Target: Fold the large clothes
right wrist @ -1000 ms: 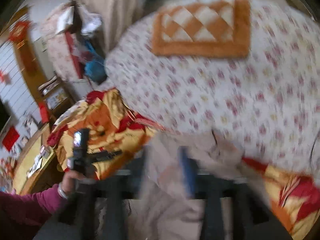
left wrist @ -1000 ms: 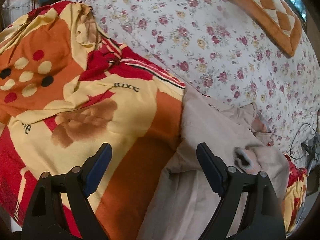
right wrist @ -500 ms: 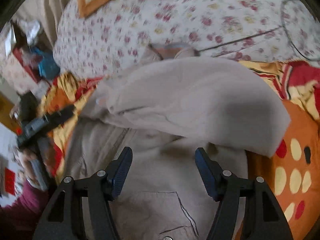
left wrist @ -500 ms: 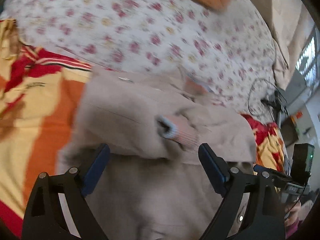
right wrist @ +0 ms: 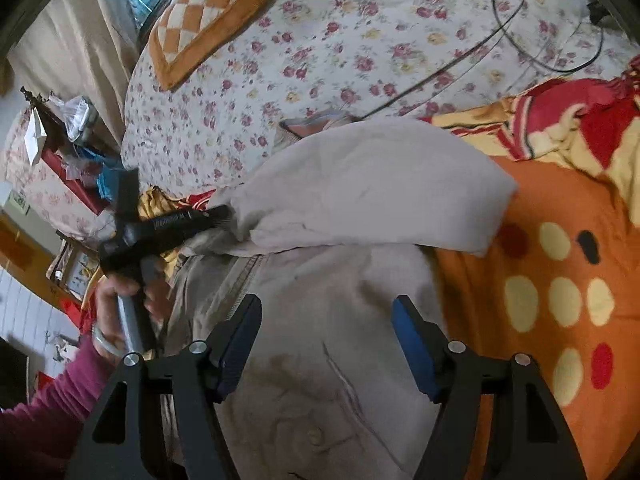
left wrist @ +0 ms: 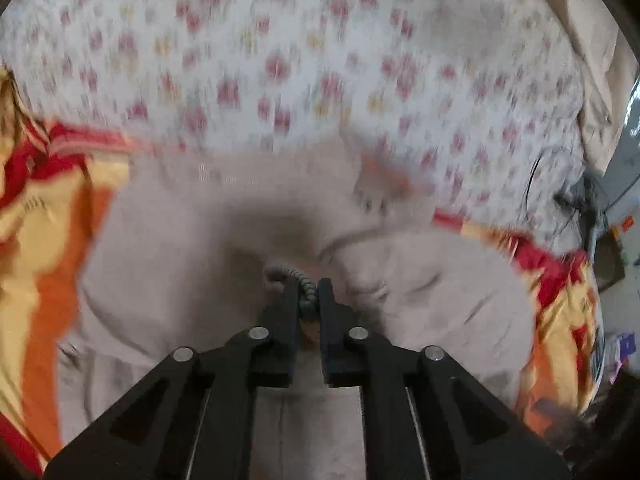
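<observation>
Left wrist view: the beige jacket (left wrist: 192,280) is laid flat on the orange blanket (left wrist: 48,240), likely so it can be folded. Its sleeve (right wrist: 360,184) is folded across the jacket's chest. The left tongs (left wrist: 309,294) have just been closed, and the sleeve's ribbed cuff (left wrist: 306,292) is pinched between them. The right tongs (right wrist: 326,344) are held wide apart above the jacket's front, and nothing is gripped by them.
</observation>
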`<state>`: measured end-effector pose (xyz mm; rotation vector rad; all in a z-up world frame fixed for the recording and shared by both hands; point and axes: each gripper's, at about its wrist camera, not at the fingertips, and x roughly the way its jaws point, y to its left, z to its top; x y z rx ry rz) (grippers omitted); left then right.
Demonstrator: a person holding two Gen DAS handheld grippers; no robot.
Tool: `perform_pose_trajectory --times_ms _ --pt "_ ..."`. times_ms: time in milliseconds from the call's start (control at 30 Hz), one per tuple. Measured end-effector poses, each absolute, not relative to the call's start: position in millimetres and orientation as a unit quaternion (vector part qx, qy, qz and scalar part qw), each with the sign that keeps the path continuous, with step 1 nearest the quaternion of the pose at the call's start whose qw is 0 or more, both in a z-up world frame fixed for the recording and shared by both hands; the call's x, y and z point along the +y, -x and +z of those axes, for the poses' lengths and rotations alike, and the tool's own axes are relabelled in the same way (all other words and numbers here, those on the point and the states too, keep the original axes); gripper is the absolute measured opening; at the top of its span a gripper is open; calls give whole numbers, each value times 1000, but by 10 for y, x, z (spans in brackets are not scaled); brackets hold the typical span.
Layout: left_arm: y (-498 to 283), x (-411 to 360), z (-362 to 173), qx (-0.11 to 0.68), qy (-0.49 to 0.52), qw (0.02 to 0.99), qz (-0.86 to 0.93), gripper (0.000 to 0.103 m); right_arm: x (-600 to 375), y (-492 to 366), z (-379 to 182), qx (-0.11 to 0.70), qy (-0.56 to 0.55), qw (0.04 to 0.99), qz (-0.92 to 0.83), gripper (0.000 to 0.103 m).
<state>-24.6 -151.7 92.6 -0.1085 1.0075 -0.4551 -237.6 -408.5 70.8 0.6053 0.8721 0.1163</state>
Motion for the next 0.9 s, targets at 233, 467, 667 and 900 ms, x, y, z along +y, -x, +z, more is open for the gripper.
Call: perform_pose_trajectory --times_ms 233,467,667,900 --pt "291 -1390 2422 366 89 893 -245 6 -4267 2493 707 405 -277 871 16 71" --pt "136 -1005 3014 315 95 925 -188 6 -4166 2357 651 422 -247 872 8 71" --pt "72 -744 3001 323 100 929 -152 6 -3927 1944 781 415 -204 887 3 71" --pt "296 -372 2992 365 142 909 -140 6 -3772 1196 799 432 -199 880 -12 58"
